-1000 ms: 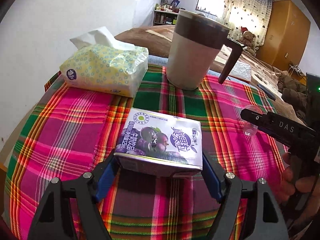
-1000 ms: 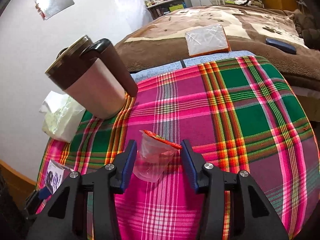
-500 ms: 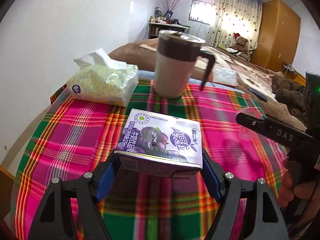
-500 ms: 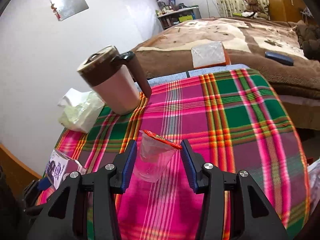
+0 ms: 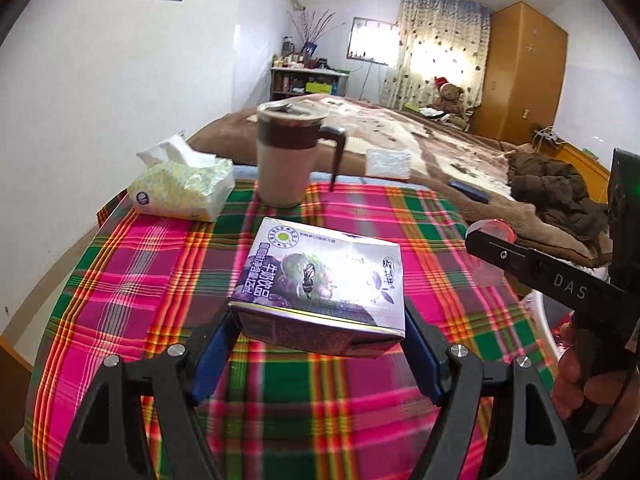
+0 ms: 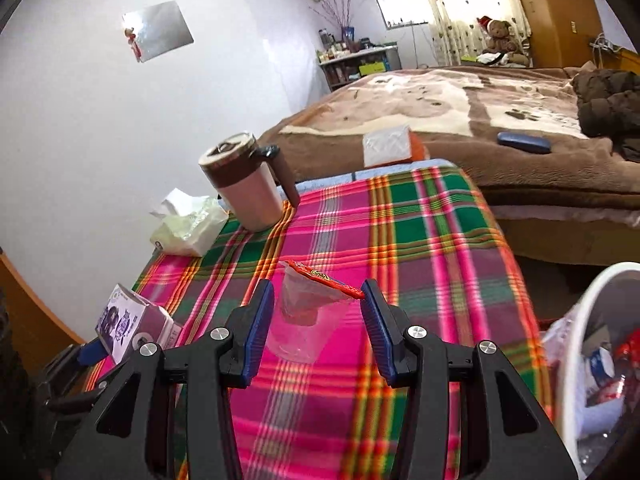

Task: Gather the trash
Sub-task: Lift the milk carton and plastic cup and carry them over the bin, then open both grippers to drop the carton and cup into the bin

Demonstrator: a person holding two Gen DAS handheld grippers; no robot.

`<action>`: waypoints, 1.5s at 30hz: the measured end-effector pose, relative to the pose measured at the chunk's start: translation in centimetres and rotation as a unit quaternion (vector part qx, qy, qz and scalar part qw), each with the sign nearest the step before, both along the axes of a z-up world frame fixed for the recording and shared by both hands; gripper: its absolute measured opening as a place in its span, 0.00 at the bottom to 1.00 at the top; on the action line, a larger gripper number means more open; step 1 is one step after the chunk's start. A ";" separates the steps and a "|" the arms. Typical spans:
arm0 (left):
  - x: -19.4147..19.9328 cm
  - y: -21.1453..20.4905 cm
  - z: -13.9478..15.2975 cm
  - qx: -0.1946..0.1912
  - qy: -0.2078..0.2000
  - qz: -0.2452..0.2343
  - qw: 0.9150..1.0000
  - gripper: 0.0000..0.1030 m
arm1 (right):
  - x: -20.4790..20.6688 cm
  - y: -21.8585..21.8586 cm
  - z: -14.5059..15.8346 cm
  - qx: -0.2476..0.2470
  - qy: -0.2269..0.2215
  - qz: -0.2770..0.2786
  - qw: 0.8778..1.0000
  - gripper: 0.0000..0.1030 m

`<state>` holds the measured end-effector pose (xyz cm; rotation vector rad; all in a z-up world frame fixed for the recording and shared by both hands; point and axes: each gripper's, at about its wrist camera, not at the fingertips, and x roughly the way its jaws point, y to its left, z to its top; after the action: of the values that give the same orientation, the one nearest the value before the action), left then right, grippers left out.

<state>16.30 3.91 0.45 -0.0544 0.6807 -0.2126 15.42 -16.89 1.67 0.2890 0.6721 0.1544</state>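
Observation:
My left gripper point(image 5: 320, 324) is shut on a purple and white drink carton point(image 5: 324, 284) and holds it above the plaid tablecloth point(image 5: 160, 280). My right gripper point(image 6: 318, 312) is shut on a clear plastic cup point(image 6: 304, 320) with a red peeled lid, held above the cloth. The carton also shows in the right wrist view point(image 6: 128, 320) at the lower left. The right gripper and its cup point(image 5: 490, 236) show in the left wrist view at the right. A white trash bin point(image 6: 592, 360) with rubbish inside stands at the table's right side.
A brown and beige lidded mug point(image 5: 286, 152) and a tissue pack point(image 5: 182, 188) stand at the table's far edge. Beyond is a bed point(image 6: 480, 120) with a brown blanket, a packet point(image 6: 388, 146) and a dark case point(image 6: 524, 142). A white wall is on the left.
Both grippers have risen and drawn back from the table with their loads; the mug and tissues look smaller and farther. The trash bin has come into the right wrist view.

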 end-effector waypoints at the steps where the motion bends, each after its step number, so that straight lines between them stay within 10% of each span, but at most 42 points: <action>1: -0.3 -0.3 0.3 -0.002 -0.003 -0.003 1.000 0.76 | -0.4 -0.3 0.2 -0.002 -0.003 -0.003 1.000 0.45; 24: -5.6 -11.0 3.1 -0.004 -0.044 -0.112 0.993 0.76 | -9.6 -10.3 1.8 -0.011 -0.041 -0.097 0.994 0.45; 45: -5.9 -26.1 -0.3 0.003 0.010 -0.257 0.966 0.76 | -12.9 -20.6 -2.3 -0.073 0.041 -0.219 0.972 0.45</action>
<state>10.36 -22.16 0.11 0.1275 0.7074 -0.7095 2.55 -37.53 -0.60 0.2960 0.6817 -0.3295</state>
